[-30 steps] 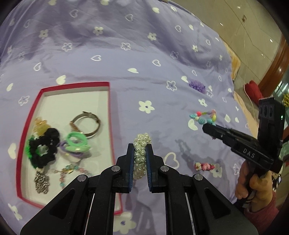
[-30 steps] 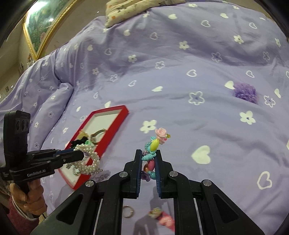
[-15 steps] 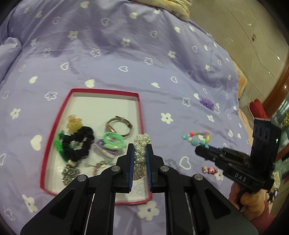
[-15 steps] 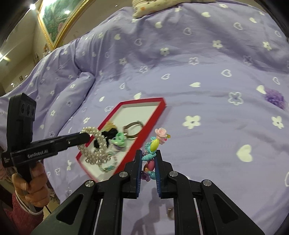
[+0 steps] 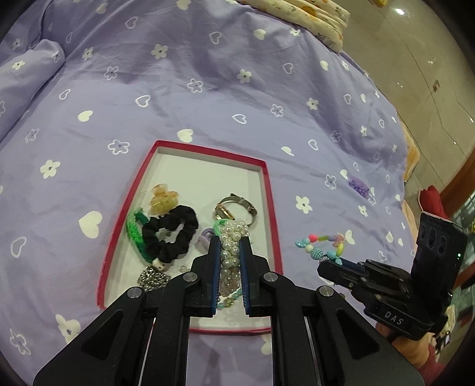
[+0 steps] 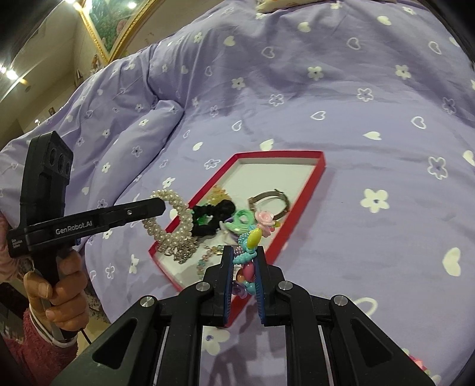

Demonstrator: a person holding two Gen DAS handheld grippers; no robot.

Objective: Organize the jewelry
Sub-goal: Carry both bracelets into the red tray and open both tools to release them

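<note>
My left gripper (image 5: 229,248) is shut on a pearl bracelet (image 5: 232,237) and hangs over the near part of a red-rimmed tray (image 5: 268,190). From the right wrist view that same gripper (image 6: 161,206) holds the pearl bracelet (image 6: 178,234) over the tray's (image 6: 311,181) left edge. My right gripper (image 6: 243,256) is shut on a colourful bead bracelet (image 6: 252,237), just beside the tray's near right rim; the left wrist view shows this gripper (image 5: 329,267) with the bead bracelet (image 5: 322,246). The tray holds a black scrunchie (image 5: 175,234), a yellow claw clip (image 5: 163,199), a metal bangle (image 5: 237,206) and several hair ties.
A purple flower piece (image 5: 357,184) lies on the lilac bedspread (image 5: 178,89) right of the tray. A folded floral cloth (image 5: 311,14) sits at the bed's far edge. A person's hand (image 6: 59,285) grips the left tool. A tiled floor (image 5: 415,74) lies beyond the bed.
Both grippers have moved leftward across the bed toward the tray with their bracelets still held. The pearl bracelet now hangs over the tray; the bead bracelet is close beside its rim.
</note>
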